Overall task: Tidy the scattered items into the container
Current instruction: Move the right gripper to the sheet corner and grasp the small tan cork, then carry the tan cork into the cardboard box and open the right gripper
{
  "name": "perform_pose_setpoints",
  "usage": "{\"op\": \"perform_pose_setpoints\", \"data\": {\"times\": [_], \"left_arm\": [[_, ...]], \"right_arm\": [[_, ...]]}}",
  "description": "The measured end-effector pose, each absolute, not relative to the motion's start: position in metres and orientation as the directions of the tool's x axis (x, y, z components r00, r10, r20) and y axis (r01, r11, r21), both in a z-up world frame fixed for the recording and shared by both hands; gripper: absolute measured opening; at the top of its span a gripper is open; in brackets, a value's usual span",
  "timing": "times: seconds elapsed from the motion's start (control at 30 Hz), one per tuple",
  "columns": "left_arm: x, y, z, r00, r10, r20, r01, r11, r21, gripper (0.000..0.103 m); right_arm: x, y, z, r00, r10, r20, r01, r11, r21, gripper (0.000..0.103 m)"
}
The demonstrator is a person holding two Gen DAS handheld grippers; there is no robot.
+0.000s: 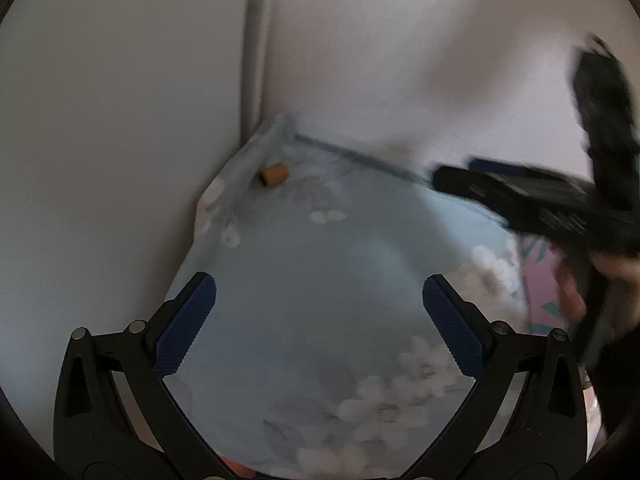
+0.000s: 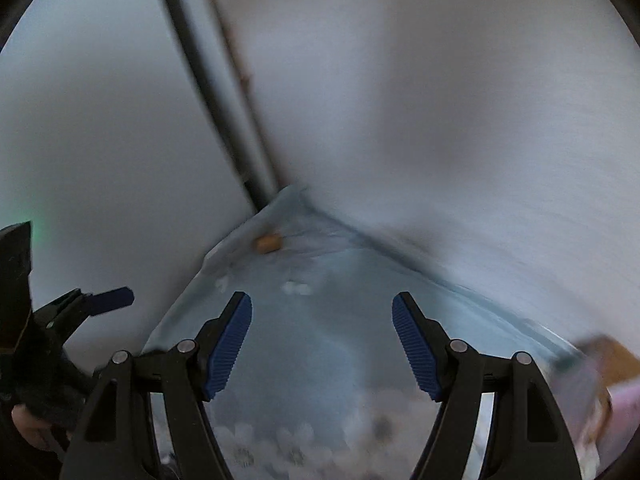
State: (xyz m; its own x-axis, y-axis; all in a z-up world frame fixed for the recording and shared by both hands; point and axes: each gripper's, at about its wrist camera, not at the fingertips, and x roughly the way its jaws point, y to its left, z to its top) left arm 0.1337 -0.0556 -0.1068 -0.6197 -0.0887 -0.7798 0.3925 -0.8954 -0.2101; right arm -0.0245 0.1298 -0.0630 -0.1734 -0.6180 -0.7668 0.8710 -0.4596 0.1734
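A small orange-brown cylinder (image 1: 273, 174) lies on the pale blue floral cloth (image 1: 304, 264) in the far corner where two white walls meet; it also shows in the right wrist view (image 2: 269, 243). My left gripper (image 1: 319, 320) is open and empty above the cloth, well short of the cylinder. My right gripper (image 2: 322, 346) is open and empty, also short of the cylinder. The right gripper shows in the left wrist view (image 1: 532, 200) at the right, blurred. The left gripper shows at the left edge of the right wrist view (image 2: 96, 300). I see no container clearly.
White walls (image 1: 120, 120) close the corner on the left and at the back. A pink patterned item (image 1: 544, 280) lies at the right edge of the cloth. A brown object (image 2: 612, 356) shows at the right in the right wrist view. Both views are blurred.
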Motion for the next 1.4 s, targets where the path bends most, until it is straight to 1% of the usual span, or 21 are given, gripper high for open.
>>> {"op": "perform_pose_setpoints", "data": {"times": [0.13, 0.2, 0.3, 0.37, 0.43, 0.5, 0.53, 0.6, 0.67, 0.7, 0.73, 0.77, 0.9, 0.97, 1.27, 1.4], "left_arm": [[0.132, -0.061, -0.148, -0.593, -0.080, -0.802, 0.403, -0.891, -0.209, 0.102], [0.129, -0.065, -0.161, -0.585, -0.067, -0.808, 0.403, -0.889, -0.217, 0.099], [0.123, -0.070, -0.174, -0.584, -0.053, -0.810, 0.390, -0.894, -0.222, 0.091], [0.117, -0.071, -0.178, -0.580, -0.050, -0.813, 0.378, -0.901, -0.214, 0.079], [0.111, -0.072, -0.181, -0.572, -0.050, -0.819, 0.371, -0.906, -0.204, 0.075], [0.108, -0.074, -0.182, -0.573, -0.053, -0.818, 0.368, -0.908, -0.199, 0.072], [0.107, -0.074, -0.182, -0.576, -0.053, -0.816, 0.366, -0.909, -0.200, 0.070], [0.105, -0.074, -0.183, -0.576, -0.055, -0.816, 0.366, -0.910, -0.197, 0.064], [0.103, -0.075, -0.185, -0.567, -0.053, -0.822, 0.366, -0.910, -0.194, 0.050], [0.103, -0.075, -0.186, -0.561, -0.051, -0.826, 0.366, -0.910, -0.193, 0.047], [0.101, -0.075, -0.188, -0.551, -0.041, -0.834, 0.365, -0.910, -0.197, 0.041], [0.100, -0.076, -0.189, -0.542, -0.025, -0.840, 0.361, -0.910, -0.206, 0.035], [0.099, -0.074, -0.183, -0.534, -0.014, -0.846, 0.361, -0.908, -0.213, 0.034], [0.097, -0.071, -0.172, -0.540, -0.010, -0.841, 0.355, -0.909, -0.217, 0.034], [0.072, -0.031, -0.101, -0.588, 0.016, -0.808, 0.234, -0.954, -0.189, 0.034], [0.056, -0.018, -0.069, -0.607, 0.047, -0.793, 0.164, -0.969, -0.183, 0.034]], "right_arm": [[-0.027, 0.069, -0.105, -0.126, -0.614, -0.779, 0.923, -0.361, 0.136, 0.069], [-0.027, 0.042, -0.125, -0.112, -0.610, -0.784, 0.938, -0.324, 0.118, 0.069], [-0.021, 0.007, -0.152, -0.094, -0.593, -0.800, 0.958, -0.272, 0.089, 0.069], [-0.020, -0.010, -0.167, -0.084, -0.575, -0.814, 0.968, -0.242, 0.071, 0.069], [-0.018, -0.021, -0.178, -0.087, -0.568, -0.818, 0.973, -0.225, 0.053, 0.062], [-0.021, -0.032, -0.186, -0.077, -0.563, -0.823, 0.974, -0.219, 0.059, 0.060], [-0.023, -0.036, -0.188, -0.079, -0.564, -0.822, 0.973, -0.222, 0.058, 0.057], [-0.025, -0.043, -0.191, -0.083, -0.564, -0.822, 0.973, -0.224, 0.055, 0.054], [-0.025, -0.049, -0.195, -0.100, -0.560, -0.822, 0.974, -0.224, 0.034, 0.048], [-0.024, -0.052, -0.197, -0.105, -0.556, -0.825, 0.975, -0.220, 0.024, 0.038], [-0.023, -0.054, -0.199, -0.097, -0.554, -0.827, 0.977, -0.213, 0.028, 0.029], [-0.021, -0.055, -0.199, -0.103, -0.556, -0.825, 0.977, -0.213, 0.022, 0.029], [-0.016, -0.050, -0.194, -0.106, -0.568, -0.816, 0.976, -0.215, 0.023, 0.028], [-0.014, -0.044, -0.186, -0.107, -0.573, -0.813, 0.975, -0.221, 0.028, 0.028], [-0.015, 0.025, -0.103, -0.131, -0.620, -0.774, 0.947, -0.308, 0.086, 0.028], [-0.019, 0.072, -0.062, -0.186, -0.630, -0.754, 0.923, -0.375, 0.086, 0.028]]}}
